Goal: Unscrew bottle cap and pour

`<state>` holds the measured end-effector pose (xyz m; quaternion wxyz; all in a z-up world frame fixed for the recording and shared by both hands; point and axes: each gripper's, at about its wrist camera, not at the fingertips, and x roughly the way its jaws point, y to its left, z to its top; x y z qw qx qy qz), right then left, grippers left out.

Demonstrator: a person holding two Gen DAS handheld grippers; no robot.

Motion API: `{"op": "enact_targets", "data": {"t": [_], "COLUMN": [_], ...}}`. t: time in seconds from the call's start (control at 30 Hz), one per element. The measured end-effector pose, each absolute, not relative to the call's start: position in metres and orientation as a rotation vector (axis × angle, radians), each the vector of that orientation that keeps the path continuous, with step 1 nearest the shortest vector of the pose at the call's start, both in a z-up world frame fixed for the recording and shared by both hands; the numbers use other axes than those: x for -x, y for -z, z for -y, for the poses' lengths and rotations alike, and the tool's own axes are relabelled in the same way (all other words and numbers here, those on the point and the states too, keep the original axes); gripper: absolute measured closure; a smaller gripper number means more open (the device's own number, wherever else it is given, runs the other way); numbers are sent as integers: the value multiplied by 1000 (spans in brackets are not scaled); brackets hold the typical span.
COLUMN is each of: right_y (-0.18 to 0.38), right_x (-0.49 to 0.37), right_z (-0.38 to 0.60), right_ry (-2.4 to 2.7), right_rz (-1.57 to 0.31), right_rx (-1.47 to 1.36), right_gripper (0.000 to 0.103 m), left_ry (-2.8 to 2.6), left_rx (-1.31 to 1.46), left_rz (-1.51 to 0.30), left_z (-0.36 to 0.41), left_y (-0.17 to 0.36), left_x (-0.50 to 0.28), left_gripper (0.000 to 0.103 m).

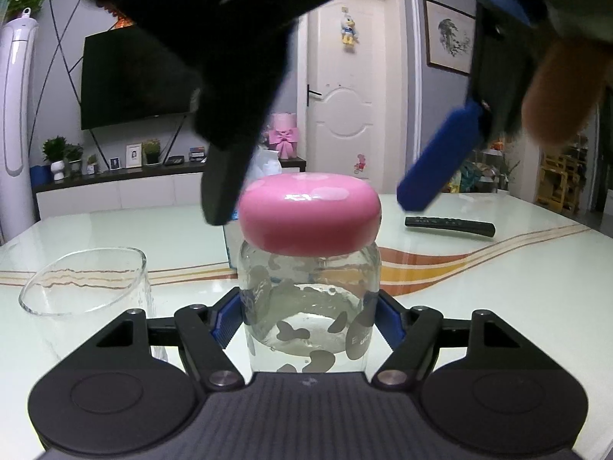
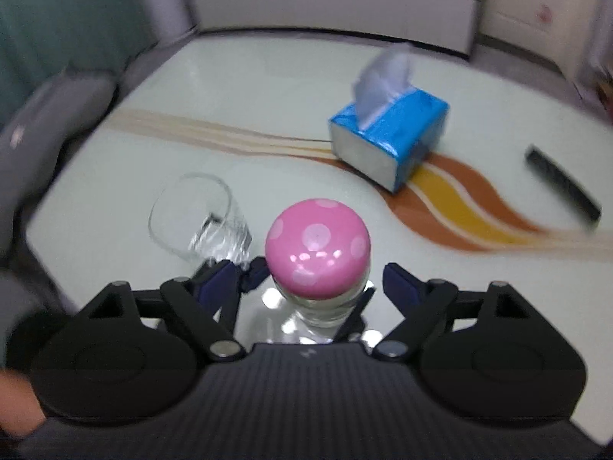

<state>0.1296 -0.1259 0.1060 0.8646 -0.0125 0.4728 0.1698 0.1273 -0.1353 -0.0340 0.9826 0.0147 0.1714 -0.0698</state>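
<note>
My left gripper (image 1: 308,320) is clenched on the glass bottle (image 1: 308,306), its blue pads pressed against both sides of the body low in the centre of the left wrist view. The bottle stands upright on the bench (image 1: 498,287), and its pink cap (image 1: 309,214) with pale dots is seated on the neck. My right gripper (image 2: 320,281) is released: in the right wrist view its two blue pads stand apart on either side of the cap (image 2: 318,247), neither one touching it, with the cap at lower centre of the frame. In the left wrist view the same gripper hangs over the cap from the top of the frame, one finger dark at upper left and one blue pad at upper right. An empty drinking glass (image 2: 199,222) stands just beside the bottle, at left of centre. A blue tissue box (image 2: 390,138) lies further back at upper right, and a black remote control (image 2: 561,188) lies near the right edge, well apart from the bottle.
</note>
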Motion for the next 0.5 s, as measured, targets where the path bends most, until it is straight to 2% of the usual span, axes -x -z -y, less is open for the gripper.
{"op": "enact_targets", "data": {"t": [0.1,0.3,0.5], "right_y": [-105,-105,-107], "right_x": [-130,-134,-140], "right_z": [125,127,130], "right_ry": [-323,-312,-322], "right_rz": [-981,-1008,-1037], "right_rx": [-66,-74,-115], "right_gripper": [20,24,19], "left_ry": [136,141,138], "left_rx": [-25,0,14], "left_rz": [-345,-350,-354], "left_z": [134,130,128], "left_y": [32,32,29], "left_x": [-132,-133,-139], "left_gripper": [27,27,25]}}
